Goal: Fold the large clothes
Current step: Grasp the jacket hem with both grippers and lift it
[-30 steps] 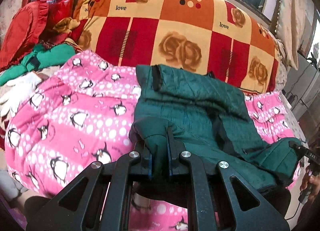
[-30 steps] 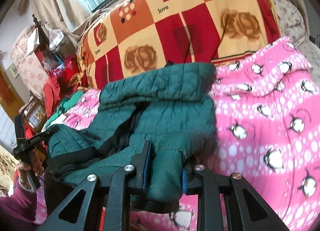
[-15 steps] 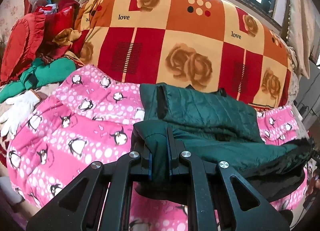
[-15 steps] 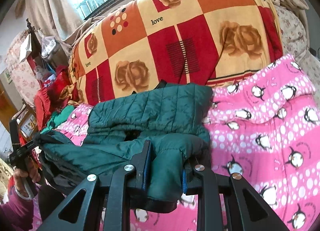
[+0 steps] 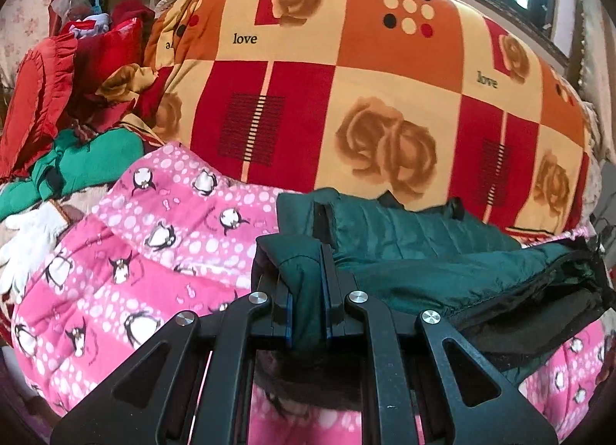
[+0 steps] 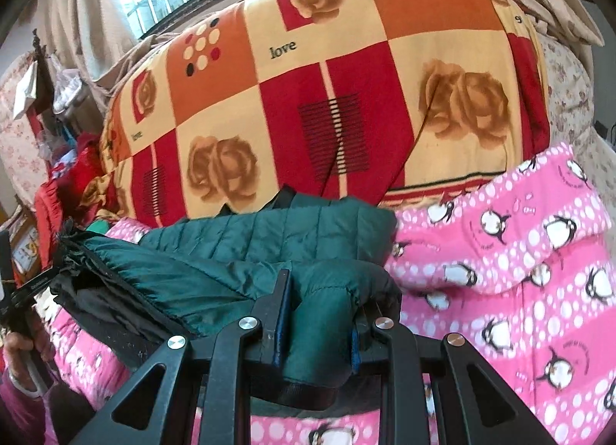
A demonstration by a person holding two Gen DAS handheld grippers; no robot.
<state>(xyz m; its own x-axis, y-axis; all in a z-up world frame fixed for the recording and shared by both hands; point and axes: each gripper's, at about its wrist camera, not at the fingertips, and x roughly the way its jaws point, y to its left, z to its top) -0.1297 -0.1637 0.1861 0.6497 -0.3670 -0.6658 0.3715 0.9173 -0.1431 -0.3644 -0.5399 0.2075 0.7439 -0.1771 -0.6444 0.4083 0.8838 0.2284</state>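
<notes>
1. left wrist view: the left gripper (image 5: 307,291) has its jaws pinched on one near corner of the dark green quilted jacket (image 5: 423,245), a wad of fabric squeezed between the pads. the jacket lies on the pink penguin blanket (image 5: 127,252), its far end against the rose-patterned quilt (image 5: 346,98); the lifted near hem stretches away to the right, black lining showing under it. a white glove (image 5: 27,241) rests at the blanket's left edge.

2. right wrist view: the right gripper (image 6: 319,314) has its jaws clamped on the jacket's (image 6: 292,229) other near corner, with a thicker fold bulging between them. the hem sags towards the left gripper (image 6: 23,283), seen at the far left.

3. risk, as i judge it: the slick padded shell could slide out of either pinch, likeliest on the left where less cloth is caught. uneven travel of the two corners would skew the fold, and the sagging hem could tuck under and bunch.
</notes>
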